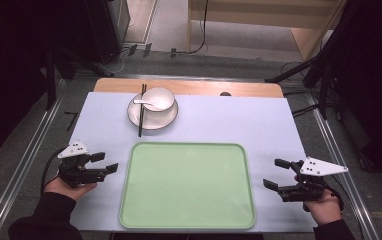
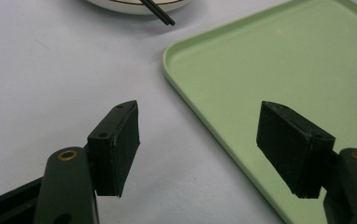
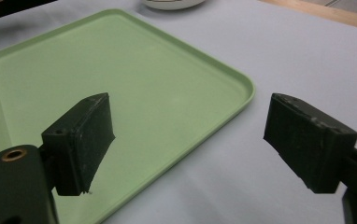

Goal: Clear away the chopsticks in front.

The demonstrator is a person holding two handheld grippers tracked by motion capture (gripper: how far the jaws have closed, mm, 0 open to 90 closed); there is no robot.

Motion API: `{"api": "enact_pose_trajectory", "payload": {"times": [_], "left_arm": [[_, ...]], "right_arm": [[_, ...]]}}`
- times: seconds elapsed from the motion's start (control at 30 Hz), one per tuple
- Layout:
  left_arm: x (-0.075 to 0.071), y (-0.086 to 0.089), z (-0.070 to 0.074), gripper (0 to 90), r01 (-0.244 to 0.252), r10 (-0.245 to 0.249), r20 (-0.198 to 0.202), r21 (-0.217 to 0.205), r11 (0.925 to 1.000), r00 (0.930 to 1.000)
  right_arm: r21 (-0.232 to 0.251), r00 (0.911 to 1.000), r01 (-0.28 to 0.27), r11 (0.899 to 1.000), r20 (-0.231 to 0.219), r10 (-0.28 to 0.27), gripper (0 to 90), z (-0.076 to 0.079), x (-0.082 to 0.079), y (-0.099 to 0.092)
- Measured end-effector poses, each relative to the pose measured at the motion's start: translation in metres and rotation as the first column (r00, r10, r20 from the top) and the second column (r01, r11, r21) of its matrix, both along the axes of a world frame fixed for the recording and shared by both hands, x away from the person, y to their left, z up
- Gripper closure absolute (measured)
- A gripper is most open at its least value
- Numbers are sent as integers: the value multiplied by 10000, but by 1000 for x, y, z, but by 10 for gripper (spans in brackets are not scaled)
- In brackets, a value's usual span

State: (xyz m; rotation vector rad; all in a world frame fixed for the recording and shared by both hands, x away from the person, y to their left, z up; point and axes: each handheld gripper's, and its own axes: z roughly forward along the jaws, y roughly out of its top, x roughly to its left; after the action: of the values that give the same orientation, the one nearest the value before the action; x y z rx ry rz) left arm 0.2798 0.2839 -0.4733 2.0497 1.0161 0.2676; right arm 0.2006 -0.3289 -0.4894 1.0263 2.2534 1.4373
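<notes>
- So, green tray [image 1: 187, 186] as the landmark — sitting bare at the near middle of the table [image 1: 259, 120], nothing loaded on it yet.
- Beyond the tray's far-left corner: white plate [image 1: 152, 114] with a bowl [image 1: 158, 99] on top, spoon [image 1: 143, 102] resting in the bowl, black chopsticks [image 1: 141, 111] laid across the plate's left side.
- Left gripper [image 1: 104, 163] just off the tray's left edge, jaws spread wide, holding nothing — in the left gripper view, only table and tray rim between the pads.
- Right gripper [image 1: 276, 174] just off the tray's right edge, jaws likewise wide apart and empty; tray corner sitting between them in the right gripper view.
- Progress, at a guess: basically zero. Looks like a load-the-tray job — dishes untouched, well apart from both grippers.
- Left to do, probably everything: reach past the tray's far edge, grab plate, bowl and utensils, set them down on the green.
</notes>
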Motion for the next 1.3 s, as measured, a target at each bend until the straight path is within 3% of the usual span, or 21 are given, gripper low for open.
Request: {"api": "enact_pose_trajectory", "payload": {"times": [0.07, 0.47, 1.03, 1.3], "left_arm": [[-1, 1, 0, 334, 113, -114, 67, 15, 9999, 9999], [2, 1, -4, 311, 56, -55, -544, 21, 10000, 9985], [2, 2, -4, 319, 73, -74, -593, -29, 10000, 9982], [3, 2, -4, 343, 128, -132, -807, -60, 9999, 9967]], "right_arm": [[-6, 10000, 1, 10000, -3, -1, 161, 0, 0, 0], [-1, 9999, 53, 10000, -124, -53, 169, 0, 1, 0], [-73, 9999, -57, 10000, -112, 57, 168, 0, 0, 1], [-91, 9995, -309, 9995, -30, 309, 164, 0, -1, 4]]}}
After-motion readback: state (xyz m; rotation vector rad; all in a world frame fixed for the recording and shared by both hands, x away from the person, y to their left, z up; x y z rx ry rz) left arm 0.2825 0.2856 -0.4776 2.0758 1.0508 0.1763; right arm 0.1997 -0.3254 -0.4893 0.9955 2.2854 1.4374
